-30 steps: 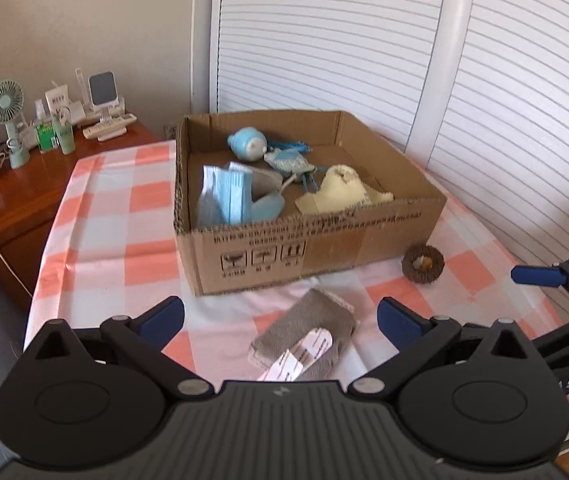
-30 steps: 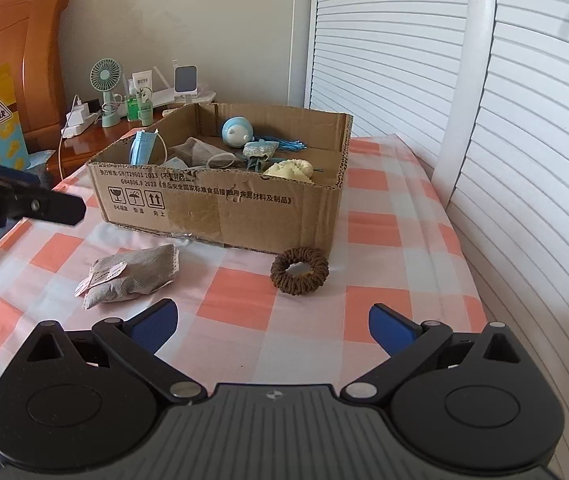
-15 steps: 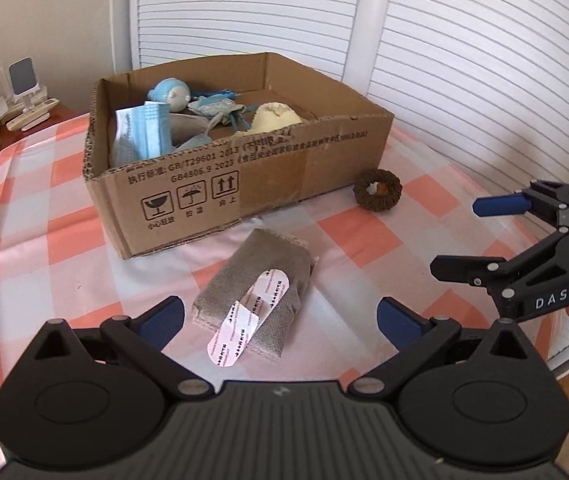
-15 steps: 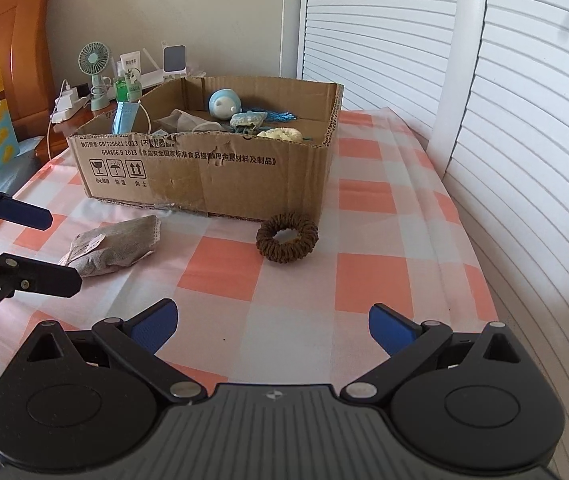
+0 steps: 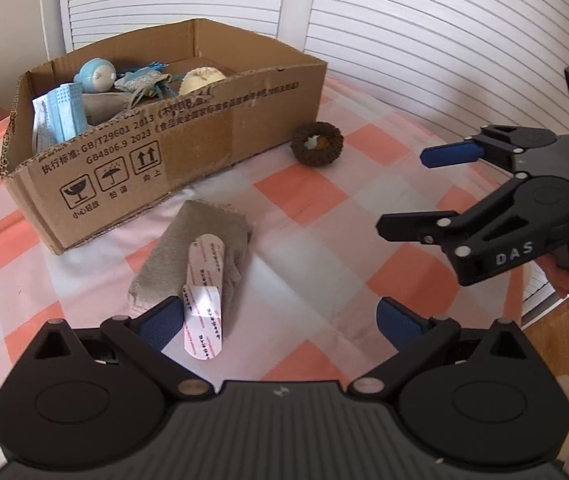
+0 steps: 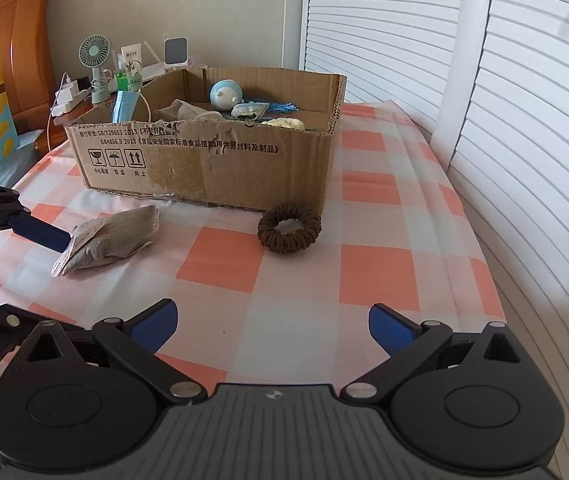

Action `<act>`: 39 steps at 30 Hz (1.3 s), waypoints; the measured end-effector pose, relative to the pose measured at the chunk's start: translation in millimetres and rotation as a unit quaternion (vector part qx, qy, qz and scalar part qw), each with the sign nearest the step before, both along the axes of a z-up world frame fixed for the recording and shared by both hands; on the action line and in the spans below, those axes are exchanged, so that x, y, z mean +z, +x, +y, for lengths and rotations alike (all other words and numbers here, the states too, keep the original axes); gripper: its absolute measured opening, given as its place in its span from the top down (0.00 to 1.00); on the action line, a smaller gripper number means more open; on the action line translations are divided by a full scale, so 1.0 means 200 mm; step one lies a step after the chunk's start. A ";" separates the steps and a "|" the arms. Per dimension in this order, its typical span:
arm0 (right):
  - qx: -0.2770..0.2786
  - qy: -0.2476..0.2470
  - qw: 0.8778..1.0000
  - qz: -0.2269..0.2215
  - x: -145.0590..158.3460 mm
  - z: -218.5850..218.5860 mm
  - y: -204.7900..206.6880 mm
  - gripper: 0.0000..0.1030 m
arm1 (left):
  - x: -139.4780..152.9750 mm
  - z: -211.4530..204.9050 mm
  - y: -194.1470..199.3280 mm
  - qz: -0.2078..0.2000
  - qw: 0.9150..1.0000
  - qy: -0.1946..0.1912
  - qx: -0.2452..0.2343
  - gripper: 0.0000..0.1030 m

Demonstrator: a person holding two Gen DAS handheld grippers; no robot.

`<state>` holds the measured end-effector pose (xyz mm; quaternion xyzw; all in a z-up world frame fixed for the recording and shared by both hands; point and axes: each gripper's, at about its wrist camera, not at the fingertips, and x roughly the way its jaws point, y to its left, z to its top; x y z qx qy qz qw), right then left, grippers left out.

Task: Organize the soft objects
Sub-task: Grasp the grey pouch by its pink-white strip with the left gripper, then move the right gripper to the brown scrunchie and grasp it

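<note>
A grey fabric pouch (image 5: 194, 250) with a white printed label lies on the checked cloth in front of the cardboard box (image 5: 204, 128). It also shows in the right wrist view (image 6: 110, 238). My left gripper (image 5: 280, 322) is open, its left fingertip right at the pouch's near edge. A brown knitted scrunchie (image 6: 289, 229) lies by the box's front right corner. It also shows in the left wrist view (image 5: 317, 145). My right gripper (image 6: 270, 326) is open and empty, short of the scrunchie. The box (image 6: 244, 168) holds a blue mask, a blue toy and other soft items.
A bedside table (image 6: 84, 108) with a small fan, bottles and chargers stands behind the box on the left. White louvred doors (image 6: 524, 120) run along the right. The table's right edge (image 6: 496, 292) is close to the scrunchie. The right gripper shows in the left wrist view (image 5: 444, 188).
My left gripper has moved down and forward to the pouch, its left fingertip now at the pouch's edge. My right gripper has come closer to the scrunchie.
</note>
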<state>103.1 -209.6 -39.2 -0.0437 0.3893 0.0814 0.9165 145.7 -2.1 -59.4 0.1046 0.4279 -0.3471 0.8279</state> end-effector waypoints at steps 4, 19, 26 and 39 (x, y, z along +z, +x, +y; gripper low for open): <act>0.000 0.002 1.000 -0.001 0.00 0.00 0.00 0.00 | 0.01 -0.01 -0.02 -0.013 1.000 0.000 0.010 0.04; 0.006 0.012 1.000 -0.004 0.01 0.01 -0.02 0.00 | -0.03 0.01 -0.04 -0.104 0.991 0.062 0.060 0.62; 0.007 0.016 1.000 -0.003 0.02 0.01 -0.02 0.00 | -0.03 0.00 -0.06 -0.134 0.986 0.079 0.054 0.79; 0.022 -0.021 1.000 0.009 -0.09 0.03 0.09 0.00 | -0.01 0.02 -0.07 -0.121 0.989 0.055 0.059 0.84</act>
